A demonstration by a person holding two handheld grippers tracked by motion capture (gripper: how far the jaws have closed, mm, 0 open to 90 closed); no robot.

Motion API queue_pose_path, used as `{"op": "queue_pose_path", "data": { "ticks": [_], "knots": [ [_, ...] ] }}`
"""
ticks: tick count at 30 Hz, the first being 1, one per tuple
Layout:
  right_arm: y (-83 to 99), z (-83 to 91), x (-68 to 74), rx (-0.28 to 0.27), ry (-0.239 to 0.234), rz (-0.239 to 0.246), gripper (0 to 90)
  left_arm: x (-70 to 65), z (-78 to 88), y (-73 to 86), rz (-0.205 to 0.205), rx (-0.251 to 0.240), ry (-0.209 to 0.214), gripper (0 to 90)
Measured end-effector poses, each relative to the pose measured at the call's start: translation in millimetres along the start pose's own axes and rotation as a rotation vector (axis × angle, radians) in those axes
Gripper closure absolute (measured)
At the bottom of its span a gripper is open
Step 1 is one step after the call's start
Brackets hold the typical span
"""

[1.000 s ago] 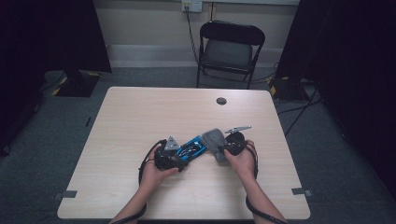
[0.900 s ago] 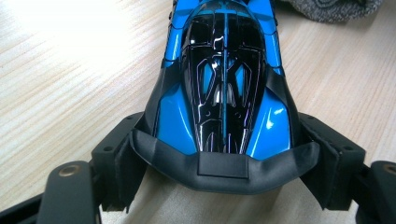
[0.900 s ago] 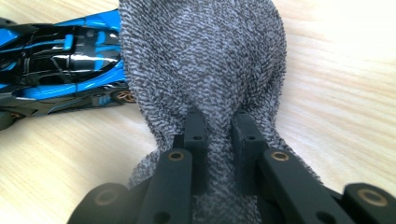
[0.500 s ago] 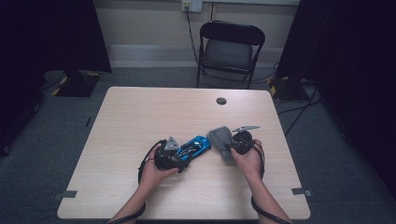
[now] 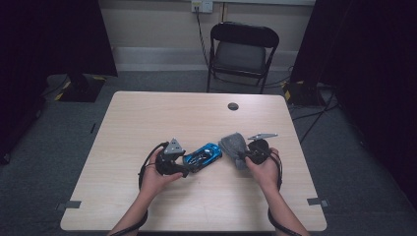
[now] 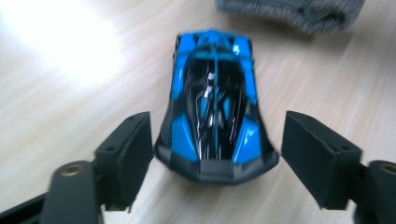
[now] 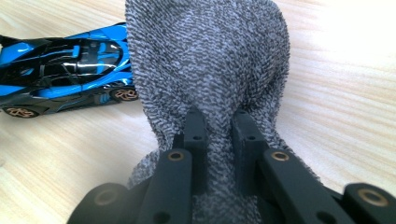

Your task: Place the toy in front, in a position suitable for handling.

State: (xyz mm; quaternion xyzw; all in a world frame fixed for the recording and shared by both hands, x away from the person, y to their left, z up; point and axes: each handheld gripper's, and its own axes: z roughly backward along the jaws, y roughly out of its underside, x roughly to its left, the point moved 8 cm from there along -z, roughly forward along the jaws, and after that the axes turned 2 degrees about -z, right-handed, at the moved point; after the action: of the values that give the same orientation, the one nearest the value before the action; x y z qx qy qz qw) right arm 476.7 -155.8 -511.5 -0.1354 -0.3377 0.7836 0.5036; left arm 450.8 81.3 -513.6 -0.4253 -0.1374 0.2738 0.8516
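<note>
Grey cloth point(image 7: 205, 60) stays pinched in your right gripper point(image 7: 217, 126), ready for wiping; your left gripper point(image 6: 217, 154), jaws spread after just narrowing slightly, straddles the blue toy car point(image 6: 215, 98) mid-desk point(image 5: 147, 123) without gripping it

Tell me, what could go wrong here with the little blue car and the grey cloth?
The left gripper's jaws, just closing, stand either side of the toy car without pressing it; on this smooth table it might roll away. The right gripper pinches a fold of the grey cloth, which could slip out when wiping.
</note>
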Motion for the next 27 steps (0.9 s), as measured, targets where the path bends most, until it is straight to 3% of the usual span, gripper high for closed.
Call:
{"op": "queue_pose_path", "data": {
  "ticks": [5,11,16,19,22,27],
  "knots": [
    [0.2,2.0,4.1,-0.004,-0.011,0.013,78.5,-1.8,-2.1,-7.4,-0.027,-0.017,0.010,38.8],
    [2.2,3.4,7.5,-0.006,-0.019,0.024,78.5,-0.8,-15.4,-6.5,-0.005,-0.002,0.010,41.5],
    [3.5,5.6,6.8,-0.009,-0.022,0.028,78.5,-1.4,-21.1,-6.7,-0.030,0.019,-0.003,45.5],
    [4.8,6.8,8.9,-0.009,-0.031,0.033,78.5,-0.1,-22.1,-4.5,-0.013,0.019,0.000,47.3],
    [6.2,8.1,11.7,-0.008,-0.043,0.036,78.5,0.6,-22.2,-1.8,-0.025,0.028,0.004,51.0],
    [9.0,10.9,17.0,-0.015,-0.059,0.053,78.5,1.6,-23.2,-0.3,0.004,0.003,0.024,54.1]
  ]
}}
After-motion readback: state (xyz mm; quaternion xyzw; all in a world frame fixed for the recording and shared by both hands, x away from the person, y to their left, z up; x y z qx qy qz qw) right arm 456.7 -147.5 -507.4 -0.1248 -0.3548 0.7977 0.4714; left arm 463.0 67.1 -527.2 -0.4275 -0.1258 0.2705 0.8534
